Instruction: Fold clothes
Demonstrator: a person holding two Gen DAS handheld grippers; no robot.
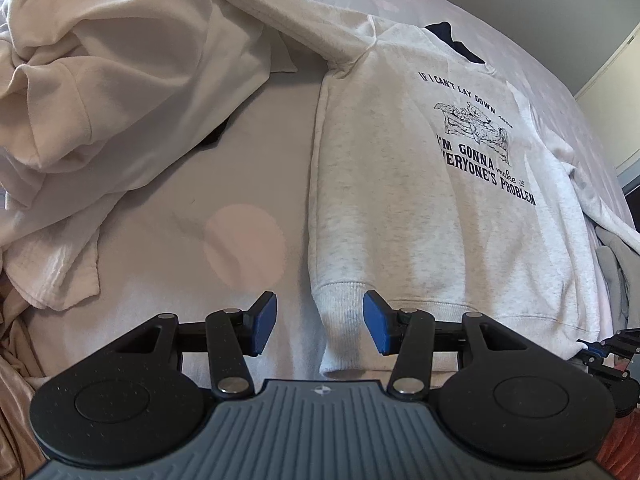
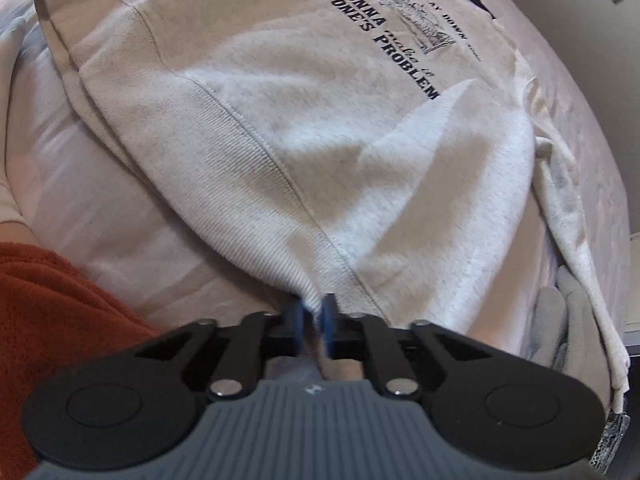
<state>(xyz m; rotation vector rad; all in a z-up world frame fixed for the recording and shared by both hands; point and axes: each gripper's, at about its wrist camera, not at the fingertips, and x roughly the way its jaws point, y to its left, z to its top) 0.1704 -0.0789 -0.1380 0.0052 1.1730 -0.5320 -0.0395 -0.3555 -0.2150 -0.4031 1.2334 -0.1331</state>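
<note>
A light grey sweatshirt (image 1: 420,208) with black printed lettering lies face up on the bed, its ribbed hem toward me. My left gripper (image 1: 320,322) hangs open just above the hem's left corner, the corner lying under the gap between the blue pads, which do not press on it. In the right wrist view the same sweatshirt (image 2: 320,140) fills the frame, and my right gripper (image 2: 313,326) is shut on a pinch of its ribbed hem at the right corner. A sleeve (image 2: 580,240) trails down the right side.
A cream garment pile (image 1: 112,88) lies crumpled at the left of the pale bedsheet (image 1: 180,280). An orange-red blanket (image 2: 52,320) sits at the lower left of the right wrist view. A grey cloth (image 2: 560,320) lies by the bed's right edge, near a wall.
</note>
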